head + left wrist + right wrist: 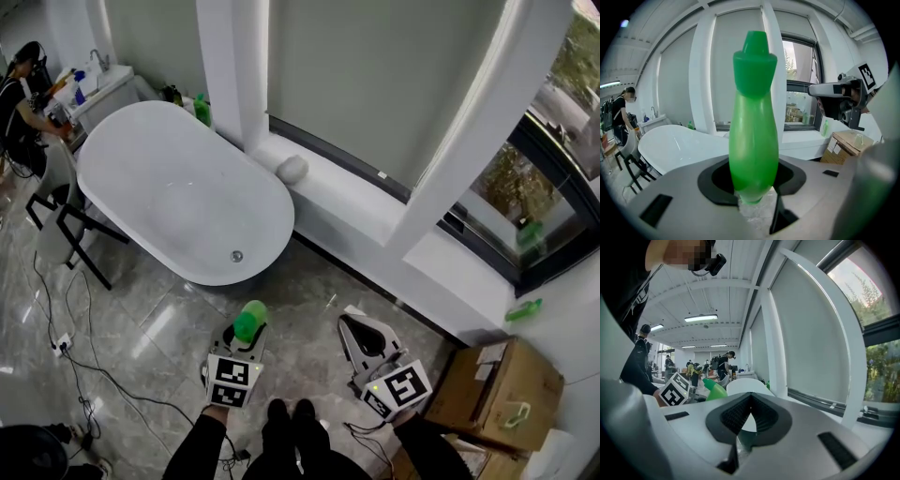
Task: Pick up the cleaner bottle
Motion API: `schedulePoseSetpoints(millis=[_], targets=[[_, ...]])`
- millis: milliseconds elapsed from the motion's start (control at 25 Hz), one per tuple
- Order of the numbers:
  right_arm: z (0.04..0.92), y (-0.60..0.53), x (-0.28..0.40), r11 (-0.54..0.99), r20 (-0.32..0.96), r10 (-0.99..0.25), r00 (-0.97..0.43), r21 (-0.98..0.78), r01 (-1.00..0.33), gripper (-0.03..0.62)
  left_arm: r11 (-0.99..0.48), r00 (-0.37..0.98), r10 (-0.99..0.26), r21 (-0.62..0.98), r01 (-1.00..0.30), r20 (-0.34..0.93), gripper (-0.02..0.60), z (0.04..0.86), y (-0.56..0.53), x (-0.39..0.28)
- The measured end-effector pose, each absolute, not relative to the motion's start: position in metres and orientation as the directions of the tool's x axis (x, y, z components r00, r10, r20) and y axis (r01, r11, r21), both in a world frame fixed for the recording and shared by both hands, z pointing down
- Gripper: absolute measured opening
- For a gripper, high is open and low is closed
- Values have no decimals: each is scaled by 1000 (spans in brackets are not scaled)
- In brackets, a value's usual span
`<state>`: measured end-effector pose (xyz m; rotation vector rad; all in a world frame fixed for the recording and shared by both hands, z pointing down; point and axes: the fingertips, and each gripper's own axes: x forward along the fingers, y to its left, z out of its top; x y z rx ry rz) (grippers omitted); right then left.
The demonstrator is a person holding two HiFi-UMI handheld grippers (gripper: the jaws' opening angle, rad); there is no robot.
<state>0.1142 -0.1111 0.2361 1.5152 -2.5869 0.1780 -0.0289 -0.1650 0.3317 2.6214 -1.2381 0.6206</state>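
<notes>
Nearest: the wearer's black shoes (290, 412) on the grey marble floor (159, 328). Left gripper (246, 339), at 11 o'clock from the shoes, with its marker cube (232, 380) at the rear: jaws clamped on the lower body of the green cleaner bottle (250, 321). The bottle stands upright between them, cap uppermost, clear of the floor. Right gripper (356, 328), at 1 o'clock from the shoes, with its marker cube (401, 386) at the rear: jaws drawn together at the tips, nothing between them. The two grippers sit side by side, apart. Cardboard box (502, 380), at 3 o'clock from the right gripper, near the wall. Loose cables (84, 375) lie on the floor at 9 o'clock from the left gripper. White oval bathtub (112, 150), at 11 o'clock beyond the grippers, with its drain (236, 255) at the near end. Black-framed chair (66, 225), just beside the tub's left flank. White window ledge (347, 202), from 12 to 2 o'clock, bearing a pale rounded object (292, 169) near the tub's rim. Small green bottle (202, 110), behind the tub, beside the pillar (234, 66). Farthest, at 10 o'clock: a person (21, 98) in dark clothing at a counter (103, 84).
</notes>
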Motion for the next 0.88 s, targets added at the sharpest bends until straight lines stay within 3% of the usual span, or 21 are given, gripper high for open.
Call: schedulePoseSetpoints(millis=[880], targets=[[209, -90, 96, 525, 151, -843, -517, 21, -851, 2, -635, 565, -719, -52, -771, 403, 187, 289, -148, -41]])
